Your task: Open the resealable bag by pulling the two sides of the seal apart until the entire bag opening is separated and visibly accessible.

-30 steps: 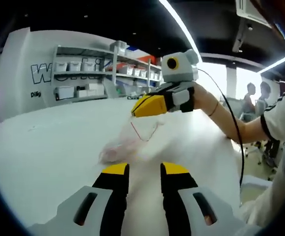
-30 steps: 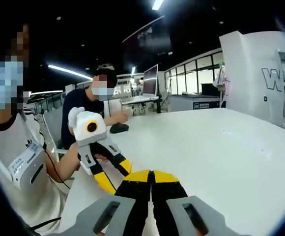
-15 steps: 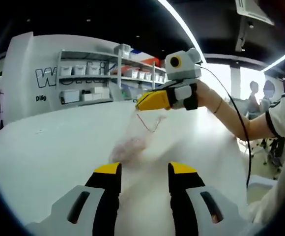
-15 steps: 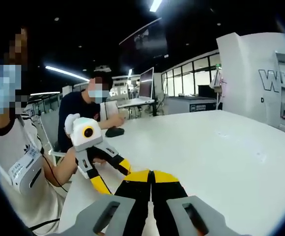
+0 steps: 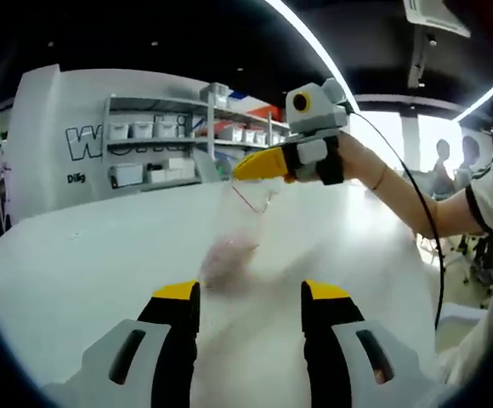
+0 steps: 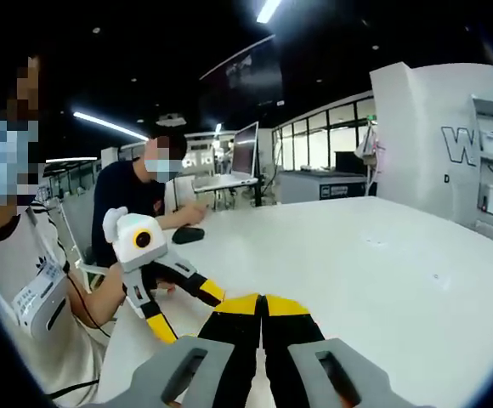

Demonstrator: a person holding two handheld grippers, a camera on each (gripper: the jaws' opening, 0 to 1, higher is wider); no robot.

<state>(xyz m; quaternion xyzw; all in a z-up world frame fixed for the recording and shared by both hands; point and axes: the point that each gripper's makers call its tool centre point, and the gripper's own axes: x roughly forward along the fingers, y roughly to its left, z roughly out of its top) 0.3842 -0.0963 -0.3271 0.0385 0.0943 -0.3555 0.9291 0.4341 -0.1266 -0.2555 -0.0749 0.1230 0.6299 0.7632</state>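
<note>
My left gripper (image 5: 251, 293) spread, holding nothing. Beyond it the resealable bag (image 5: 234, 234) hangs over the white table (image 5: 76, 255), its top pinched in my right gripper (image 5: 251, 167). Shelving (image 5: 157, 144) behind; seated person (image 6: 136, 200) at the far table edge.

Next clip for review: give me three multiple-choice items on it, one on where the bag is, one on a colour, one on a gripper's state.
1. Where is the bag?
A. hanging from the right gripper above the table
B. flat on a shelf
C. on the floor

2. What colour are the gripper tips?
A. green
B. yellow
C. blue

3. How is the left gripper?
A. shut on the bag
B. open, jaws apart
C. shut on a cable

Answers: A, its top edge sits in the shut jaws; B, both pairs show yellow tips; B, a clear gap separates its jaws.
</note>
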